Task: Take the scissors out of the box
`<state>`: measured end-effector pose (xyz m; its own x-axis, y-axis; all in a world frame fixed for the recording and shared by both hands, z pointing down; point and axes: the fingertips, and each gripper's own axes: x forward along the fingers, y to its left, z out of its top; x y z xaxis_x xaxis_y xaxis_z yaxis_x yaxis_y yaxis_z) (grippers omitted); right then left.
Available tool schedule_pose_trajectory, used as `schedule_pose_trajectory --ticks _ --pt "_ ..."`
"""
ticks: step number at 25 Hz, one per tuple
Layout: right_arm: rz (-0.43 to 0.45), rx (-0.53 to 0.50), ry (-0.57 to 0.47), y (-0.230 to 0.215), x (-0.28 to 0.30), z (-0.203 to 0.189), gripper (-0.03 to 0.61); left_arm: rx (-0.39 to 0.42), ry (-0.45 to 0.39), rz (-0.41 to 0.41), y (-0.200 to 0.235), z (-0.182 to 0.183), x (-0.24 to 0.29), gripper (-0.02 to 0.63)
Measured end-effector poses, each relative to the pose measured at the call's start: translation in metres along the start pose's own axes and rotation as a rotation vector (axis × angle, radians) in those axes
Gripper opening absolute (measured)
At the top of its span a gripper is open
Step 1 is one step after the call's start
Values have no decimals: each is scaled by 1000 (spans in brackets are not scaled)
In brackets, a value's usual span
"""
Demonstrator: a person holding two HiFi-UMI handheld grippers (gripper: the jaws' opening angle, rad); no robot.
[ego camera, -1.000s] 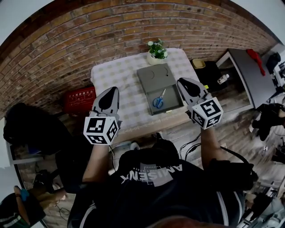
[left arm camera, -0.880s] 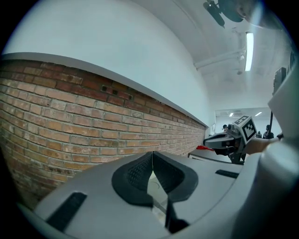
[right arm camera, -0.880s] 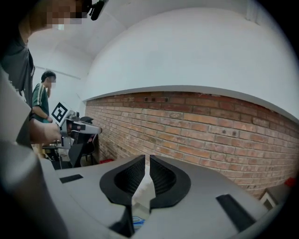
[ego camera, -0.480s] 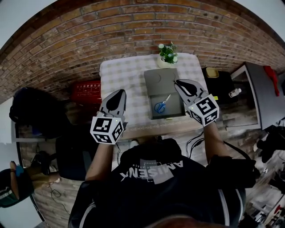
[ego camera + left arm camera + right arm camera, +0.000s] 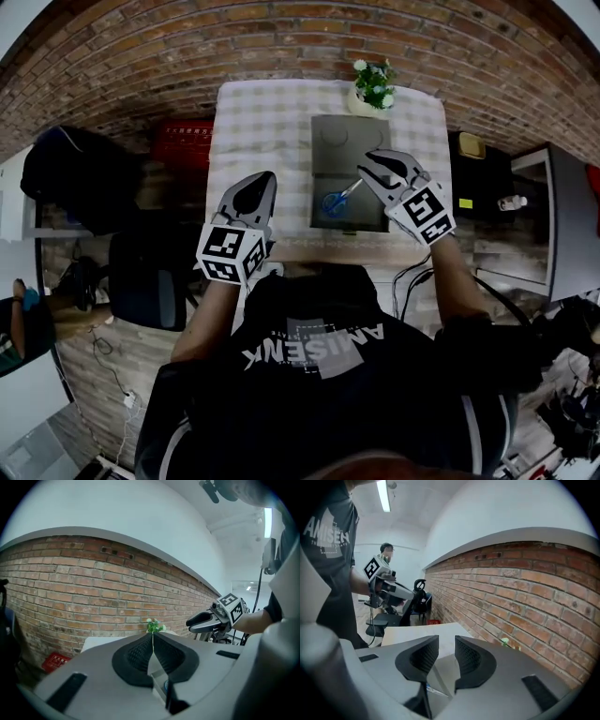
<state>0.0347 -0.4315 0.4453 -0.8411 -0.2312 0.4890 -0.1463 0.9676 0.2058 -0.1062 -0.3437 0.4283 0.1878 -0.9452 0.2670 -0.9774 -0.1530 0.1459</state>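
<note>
The grey box (image 5: pixel 349 141) lies open on the checked table (image 5: pixel 258 122). Blue-handled scissors (image 5: pixel 337 199) lie in the box's near half. My right gripper (image 5: pixel 368 161) hovers over the box, just right of the scissors' blades. Its jaws have just been opening and stand apart, with nothing between them (image 5: pixel 446 641); the scissors' blade (image 5: pixel 431 690) shows below the gap. My left gripper (image 5: pixel 264 178) hangs over the table's near left part, away from the box. Its jaws are shut and hold nothing (image 5: pixel 152 638).
A potted plant (image 5: pixel 373 86) stands at the table's far edge behind the box. A red crate (image 5: pixel 184 141) sits on the floor left of the table, with a dark chair (image 5: pixel 141 281) nearer. A brick wall runs behind. A cabinet (image 5: pixel 553 216) stands to the right.
Both grippers have come down toward the table. The right one now hangs over the box beside the scissors, and its jaws have gone from shut to open. The left stays shut.
</note>
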Motion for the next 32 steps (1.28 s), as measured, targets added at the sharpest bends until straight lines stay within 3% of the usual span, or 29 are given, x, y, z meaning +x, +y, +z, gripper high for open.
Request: schedule_pose_trajectory --ticks 9,14,24,27,32 --pt "231 -86 113 27 38 -67 137 -95 109 60 -14 -60 26 14" --pt "329 -179 224 46 50 -108 141 -97 169 78 -23 -96 39 14" --pt "447 -273 344 71 68 -173 155 75 428 -55 -68 -170 88 17" --pt "466 -351 400 67 75 -193 164 96 501 -99 -82 -195 102 81" --pt "497 -397 429 66 86 -213 164 187 608 -131 -98 -231 123 88"
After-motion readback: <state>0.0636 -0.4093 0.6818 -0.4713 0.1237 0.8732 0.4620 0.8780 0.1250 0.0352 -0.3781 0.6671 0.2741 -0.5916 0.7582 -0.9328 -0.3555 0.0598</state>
